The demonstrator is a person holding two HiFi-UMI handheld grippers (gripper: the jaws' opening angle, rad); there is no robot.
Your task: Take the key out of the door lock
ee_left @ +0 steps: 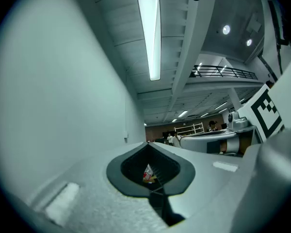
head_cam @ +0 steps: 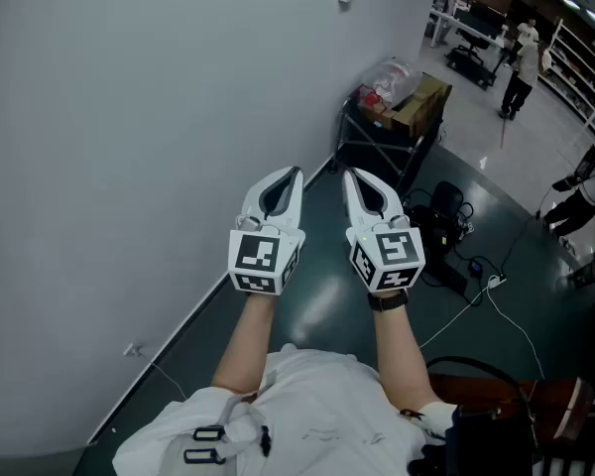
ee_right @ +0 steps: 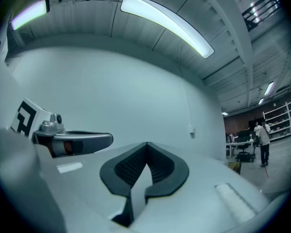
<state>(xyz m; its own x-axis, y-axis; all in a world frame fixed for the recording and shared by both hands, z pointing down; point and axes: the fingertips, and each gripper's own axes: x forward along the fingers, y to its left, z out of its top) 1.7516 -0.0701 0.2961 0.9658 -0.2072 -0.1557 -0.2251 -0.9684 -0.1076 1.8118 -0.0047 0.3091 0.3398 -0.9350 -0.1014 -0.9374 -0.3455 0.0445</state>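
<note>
No key, lock or door shows in any view. In the head view my left gripper (head_cam: 294,173) and my right gripper (head_cam: 349,174) are held side by side in front of me, pointing along a plain white wall (head_cam: 129,117). Both pairs of jaws meet at the tips and nothing is between them. The left gripper view looks over its shut jaws, left gripper (ee_left: 148,143), toward a far hall, with the right gripper's marker cube (ee_left: 266,111) at its right. In the right gripper view the right gripper (ee_right: 148,144) is shut against the white wall, the left gripper (ee_right: 72,141) beside it.
A black cart (head_cam: 387,132) with a cardboard box and a plastic bag stands by the wall ahead. Cables and a power strip (head_cam: 481,276) lie on the dark floor to the right. People stand far off near shelving (head_cam: 521,62). A dark chair (head_cam: 506,405) is at my right.
</note>
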